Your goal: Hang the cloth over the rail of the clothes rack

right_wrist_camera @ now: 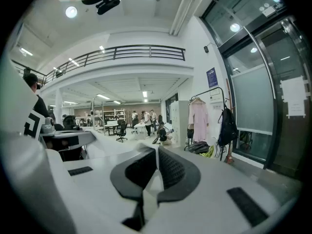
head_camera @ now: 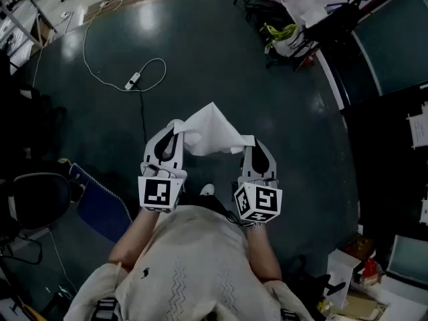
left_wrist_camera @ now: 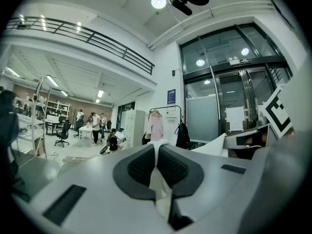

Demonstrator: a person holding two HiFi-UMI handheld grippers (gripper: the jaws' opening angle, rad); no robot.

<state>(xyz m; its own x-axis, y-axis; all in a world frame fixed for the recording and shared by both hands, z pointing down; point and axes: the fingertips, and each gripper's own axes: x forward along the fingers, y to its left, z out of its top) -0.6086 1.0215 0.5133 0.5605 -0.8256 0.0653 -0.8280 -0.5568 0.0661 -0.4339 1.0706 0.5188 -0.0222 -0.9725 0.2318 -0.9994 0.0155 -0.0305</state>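
Cloth (head_camera: 212,131), white and crumpled into a peak, spans the gap between two tools held out at chest level over a dark floor (head_camera: 221,52). The left hand-held gripper (head_camera: 173,133) is clenched on one corner of the cloth, and the right hand-held gripper (head_camera: 252,144) is clenched on the opposite corner. Each gripper view shows a strip of white fabric pinched between that tool's ribbed black pads.

The clothes rack (right_wrist_camera: 209,91) stands well apart from the person, against the wall beside the glass doors. A pink garment (right_wrist_camera: 199,122) and a dark bag (right_wrist_camera: 227,126) already hang from it. Its rail (left_wrist_camera: 165,107) shows in the left gripper view as a thin dark bar above those items. The head view does not take in the rack at all.

The step in hand looks like the carry toward the rack, with the hanging itself not yet begun. Doing it well likely means drawing the two corners apart so the slack middle flattens. The cloth would then need lifting clear above the bar and aiming at a bare stretch away from the coat and bag. The middle should land on the rail before either clamp lets go, or the cloth may slide off one side. A white cable (head_camera: 107,79) trails across the floor and is worth stepping around.
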